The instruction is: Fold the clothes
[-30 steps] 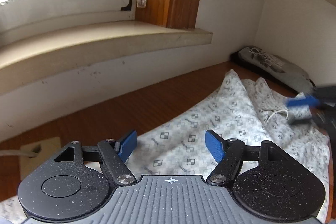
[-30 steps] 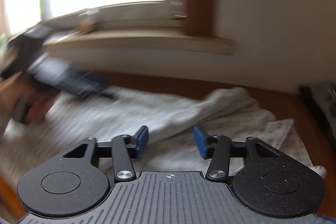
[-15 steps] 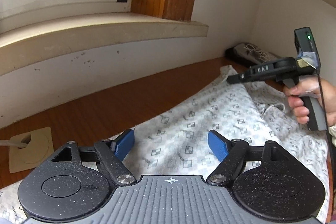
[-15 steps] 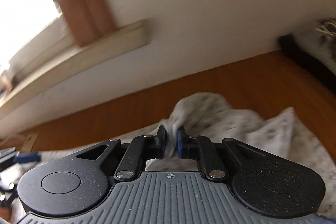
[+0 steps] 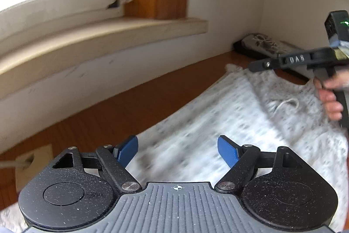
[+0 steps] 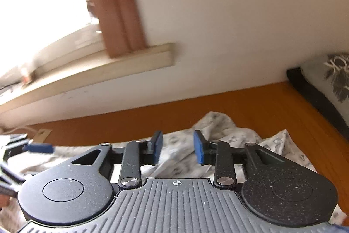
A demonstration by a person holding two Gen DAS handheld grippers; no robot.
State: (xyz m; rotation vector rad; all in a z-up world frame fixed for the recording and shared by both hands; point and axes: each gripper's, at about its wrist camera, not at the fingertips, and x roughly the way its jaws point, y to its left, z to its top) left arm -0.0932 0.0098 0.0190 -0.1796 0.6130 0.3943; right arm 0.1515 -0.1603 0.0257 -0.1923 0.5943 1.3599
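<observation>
A white garment [image 5: 218, 123] printed with small grey squares lies spread on the brown wooden table [image 5: 130, 110]. My left gripper [image 5: 177, 150] hovers over its near part, open wide, with nothing between the blue pads [image 5: 128, 150]. At the right of the left wrist view a hand [image 5: 329, 99] holds my right gripper [image 5: 257, 64] above the garment's far corner. In the right wrist view my right gripper [image 6: 178, 147] is opening. The garment's bunched corner [image 6: 216, 123] shows behind the gap, and the pads [image 6: 199, 149] do not press on it. My left gripper's pad [image 6: 37, 147] shows at the far left.
A white wall and a pale window sill [image 5: 98, 43] run along the table's back. A dark cushion with a grey patterned cover [image 5: 266, 47] lies in the back right corner. A beige cable outlet plate [image 5: 32, 165] is set in the table at left.
Half a second ago my right gripper was shut on a fold of the garment; now its jaws stand apart and the fold is released. My left gripper shifted sideways over the cloth.
</observation>
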